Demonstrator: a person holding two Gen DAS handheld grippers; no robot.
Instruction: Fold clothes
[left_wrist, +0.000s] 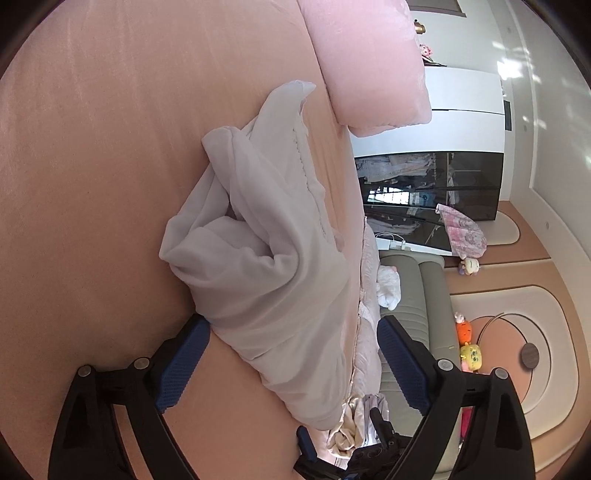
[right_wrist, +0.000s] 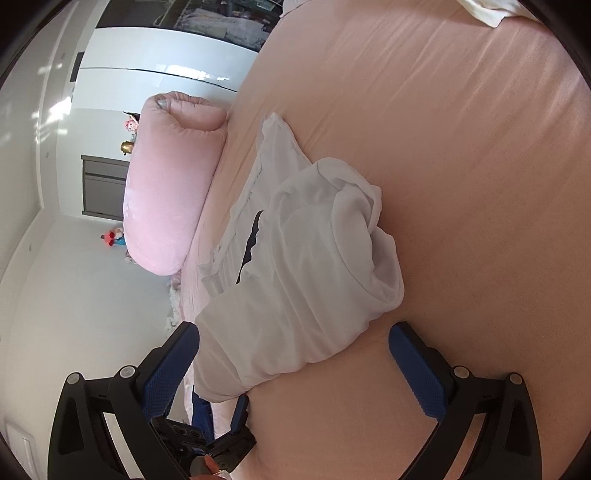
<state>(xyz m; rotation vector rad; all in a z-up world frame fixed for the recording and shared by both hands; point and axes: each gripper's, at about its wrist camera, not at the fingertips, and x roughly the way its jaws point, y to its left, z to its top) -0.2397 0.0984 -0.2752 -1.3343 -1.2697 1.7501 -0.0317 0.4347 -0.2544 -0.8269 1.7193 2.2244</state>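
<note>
A crumpled white garment lies on the pink bed sheet, near the bed's edge. In the right wrist view the same garment shows a black mark on its front. My left gripper is open, its blue fingers spread on either side of the garment's near end without closing on it. My right gripper is open too, straddling the garment's other end. Each gripper shows low in the other's view: the right gripper and the left gripper.
A pink rolled quilt lies at the bed's edge beyond the garment. More clothes are bunched by the edge. Off the bed are a grey bench, plush toys and a wardrobe. A fingertip shows at the bottom.
</note>
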